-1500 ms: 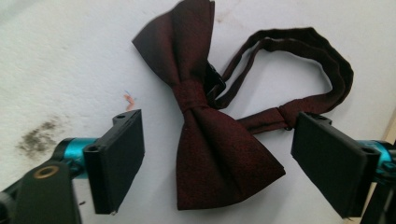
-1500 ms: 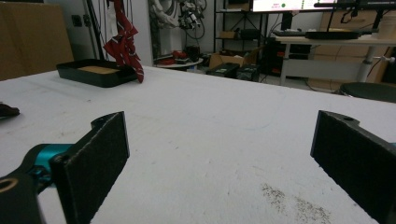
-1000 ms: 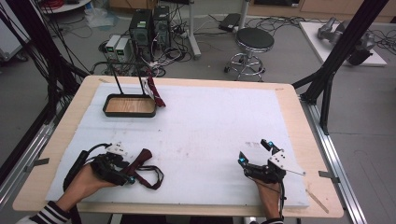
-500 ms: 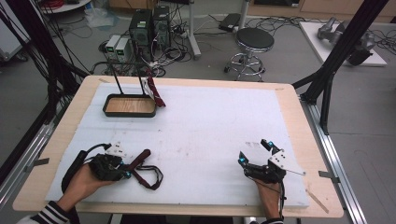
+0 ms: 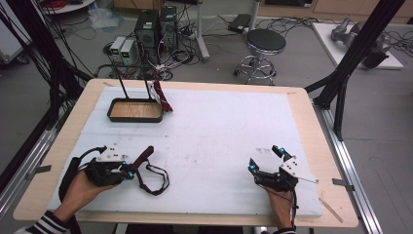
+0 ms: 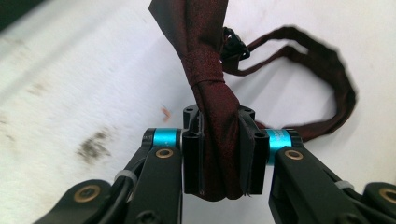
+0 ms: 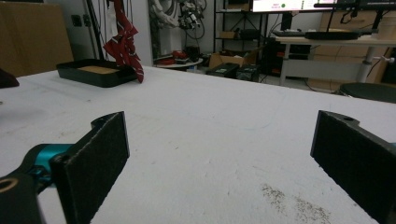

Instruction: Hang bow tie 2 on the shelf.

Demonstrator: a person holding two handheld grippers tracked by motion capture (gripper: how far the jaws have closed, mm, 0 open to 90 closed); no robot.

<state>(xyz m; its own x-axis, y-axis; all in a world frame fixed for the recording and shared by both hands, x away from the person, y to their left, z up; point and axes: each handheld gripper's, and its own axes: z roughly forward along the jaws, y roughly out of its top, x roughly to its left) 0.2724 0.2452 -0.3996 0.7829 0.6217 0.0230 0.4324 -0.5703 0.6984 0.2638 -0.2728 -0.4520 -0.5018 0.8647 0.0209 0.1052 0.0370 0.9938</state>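
Observation:
A dark red necktie (image 6: 208, 88) lies on the white table cover (image 5: 219, 131) at the front left, its thin strap loop (image 5: 155, 178) spread beside it. My left gripper (image 5: 130, 167) is shut on the tie's knot, which fills the space between the jaws in the left gripper view (image 6: 219, 154). A second red striped tie (image 5: 160, 95) hangs on the black stand (image 5: 135, 110) at the back left; it is also in the right gripper view (image 7: 123, 44). My right gripper (image 5: 265, 158) rests open at the front right, nothing between its pads (image 7: 100, 154).
The stand's tray (image 7: 95, 74) has a wooden base and two upright rods. The table's wooden rim (image 5: 311, 126) borders the white cover. Beyond the table stand a stool (image 5: 265, 44), computer boxes (image 5: 156, 24) and cables on the floor.
The left gripper has shifted slightly with the tie's knot in it, its wide end lifted a little. The right gripper has stayed put.

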